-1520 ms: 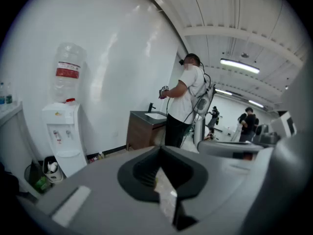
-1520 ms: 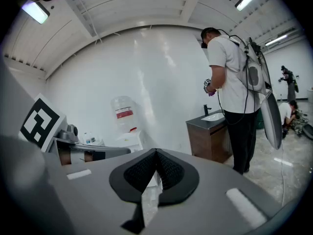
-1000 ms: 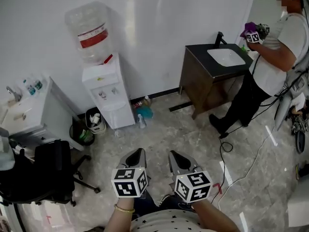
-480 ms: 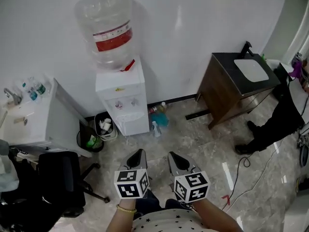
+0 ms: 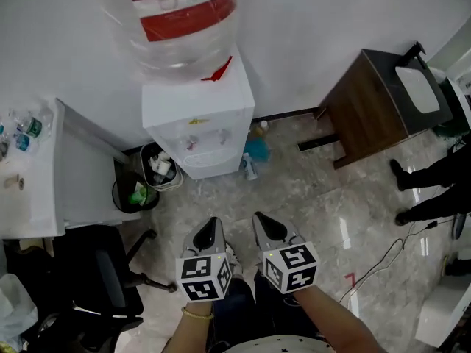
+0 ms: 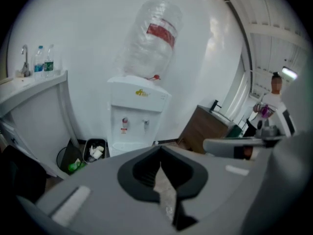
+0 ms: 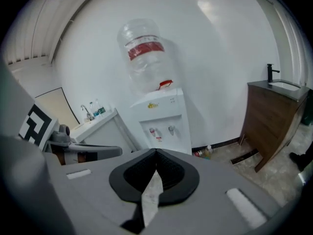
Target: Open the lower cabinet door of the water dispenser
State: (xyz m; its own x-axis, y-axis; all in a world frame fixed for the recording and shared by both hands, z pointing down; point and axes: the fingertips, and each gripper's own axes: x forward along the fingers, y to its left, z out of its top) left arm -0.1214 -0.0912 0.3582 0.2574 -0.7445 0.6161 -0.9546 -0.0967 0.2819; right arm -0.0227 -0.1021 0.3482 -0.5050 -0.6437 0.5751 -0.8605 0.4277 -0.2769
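Water dispenser point(image 5: 197, 120) stood against the wall beside the white surface point(image 5: 44, 190), well ahead of both claws, with a large bottle point(image 5: 184, 20) inverted on top. The lower cabinet door lay below the taps and was hidden in every view, so no handle could be made out. Judged: a light, stiff, smooth hinged panel, best taken at its free edge or pull and drawn gently. Left claw point(image 5: 210, 232) and right claw point(image 5: 263, 226) were both pinched closed, nothing between.
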